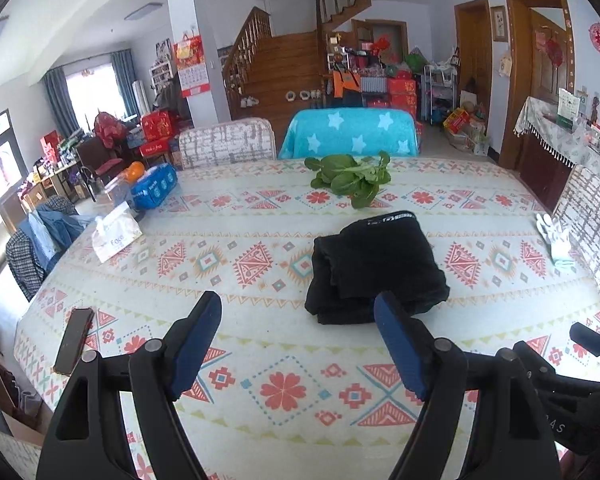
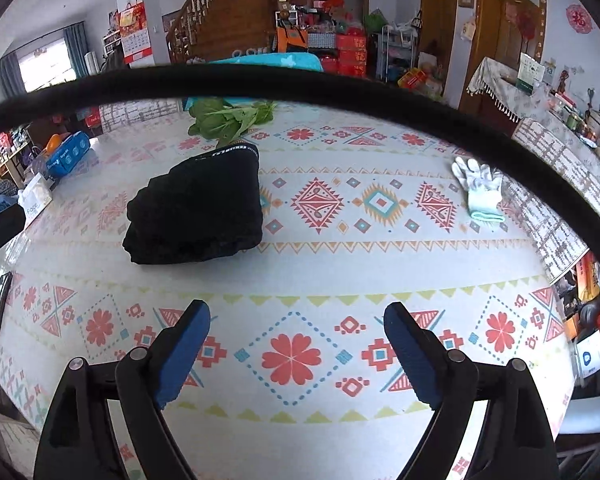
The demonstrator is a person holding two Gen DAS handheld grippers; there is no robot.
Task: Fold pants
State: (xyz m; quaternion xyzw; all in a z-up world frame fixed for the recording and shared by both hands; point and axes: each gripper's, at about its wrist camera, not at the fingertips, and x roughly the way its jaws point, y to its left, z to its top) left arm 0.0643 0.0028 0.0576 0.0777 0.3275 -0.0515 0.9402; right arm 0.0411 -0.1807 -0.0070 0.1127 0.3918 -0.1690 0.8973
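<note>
**A:** Since both cams look across the same worktop (image 1: 260,340), where are the pants sitting right now?

**B:** The black pants (image 1: 376,268) are in a compact folded bundle on the patterned cloth, waistband on the far side with pale lettering on it. From the left wrist cam the bundle is just beyond the right finger of the left hand-held gripper (image 1: 298,340), and that finger overlaps its near edge in the picture. Can't tell if it's actually touching. From the right wrist cam the pants (image 2: 196,212) sit ahead and to the left.

**A:** And the grippers, holding anything?

**B:** Nope. Left hand-held gripper has its blue pads spread wide with only tablecloth between them. Right hand-held gripper (image 2: 296,340) is the same, jaws apart, nothing in them, well short of the bundle.

**A:** Other stuff on there?

**B:** Leafy greens (image 1: 350,180) just past the pants, a white glove (image 2: 480,188) off to the right near the edge, a phone (image 1: 74,340) lying flat at the left edge, a tissue pack (image 1: 116,236) and a blue box (image 1: 154,188) further back on the left. A thick black cable (image 2: 300,80) arcs across the right cam's view.
</note>
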